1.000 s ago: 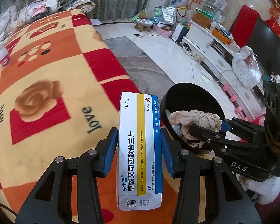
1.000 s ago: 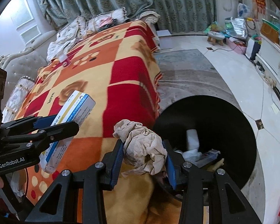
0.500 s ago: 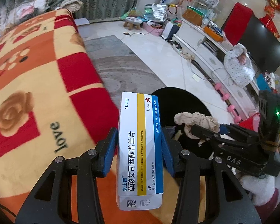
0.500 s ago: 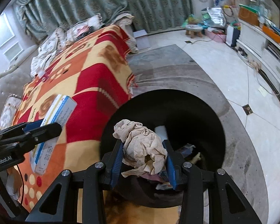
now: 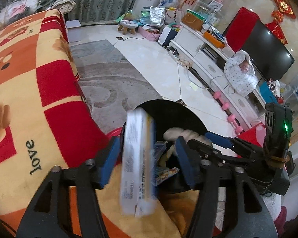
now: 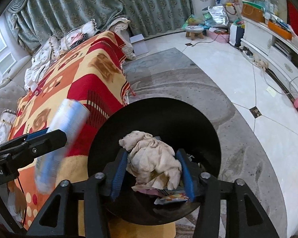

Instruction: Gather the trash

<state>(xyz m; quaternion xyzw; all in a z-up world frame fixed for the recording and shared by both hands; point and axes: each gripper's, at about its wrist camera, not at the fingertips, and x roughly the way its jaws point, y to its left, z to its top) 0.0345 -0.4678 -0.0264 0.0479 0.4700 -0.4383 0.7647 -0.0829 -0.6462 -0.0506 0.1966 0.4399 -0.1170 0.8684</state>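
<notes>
My left gripper [image 5: 147, 160] has its jaws wide apart. The white, yellow and blue medicine box [image 5: 138, 162] is blurred between them, touching neither pad, over the near rim of the black trash bin [image 5: 180, 117]. From the right wrist view the box [image 6: 57, 138] hangs beside the bin [image 6: 155, 119]. My right gripper [image 6: 152, 170] is opened a little around the crumpled beige tissue [image 6: 153, 158], which sits between the blue pads above the bin's opening. Wrappers lie inside the bin.
A sofa with a red, orange and yellow blanket [image 5: 29, 83] runs along the left. A grey rug [image 6: 188, 87] lies under the bin. A white TV cabinet [image 5: 212, 63] with a television and clutter lines the right wall. Pink dumbbells [image 5: 226, 109] lie on the floor.
Both grippers moved over the bin. The left jaws opened and the medicine box slipped free and is dropping. The right jaws widened around the tissue.
</notes>
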